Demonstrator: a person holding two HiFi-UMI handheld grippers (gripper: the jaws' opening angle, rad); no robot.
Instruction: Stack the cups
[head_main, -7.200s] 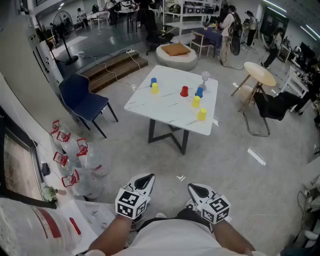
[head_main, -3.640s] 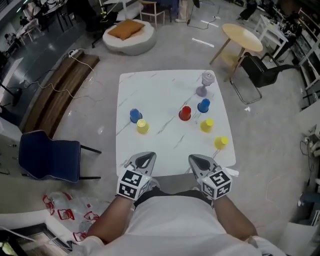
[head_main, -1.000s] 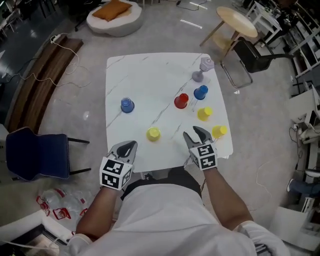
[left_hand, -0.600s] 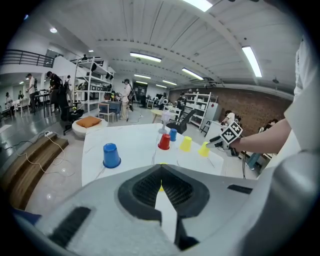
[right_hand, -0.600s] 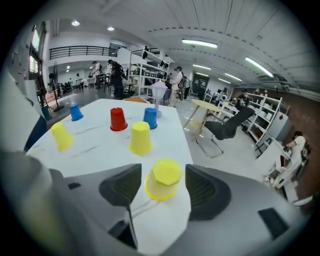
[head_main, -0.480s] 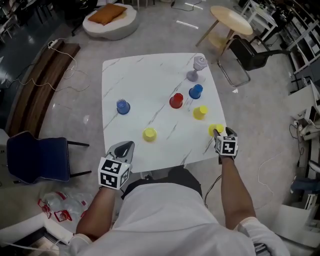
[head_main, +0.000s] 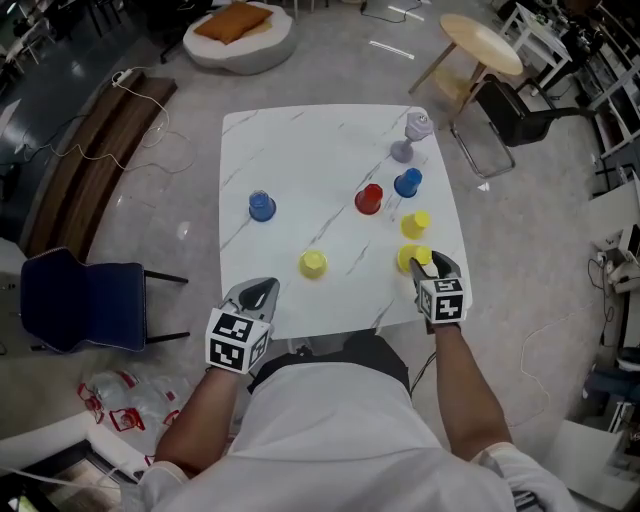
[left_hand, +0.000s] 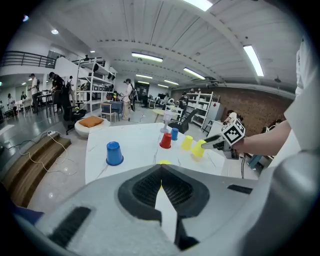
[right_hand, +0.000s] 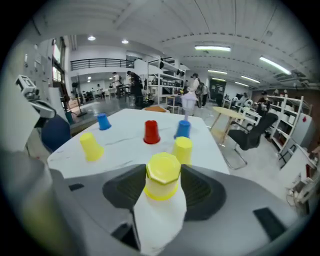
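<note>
right gripper (right_hand: 162, 174): fingers just closing, clamped on tilted yellow cup (head_main: 410, 257), desk (head_main: 300, 150) near-right | left gripper (left_hand: 161, 170): fingers together, empty

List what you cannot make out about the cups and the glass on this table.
- Left gripper view: the lone yellow cup shows only its top; the left hand-held gripper covers the rest.
- Right gripper view: the foot of the glass is behind the blue cup.
- Head view: the glass is too small to tell whether anything is in it.
</note>
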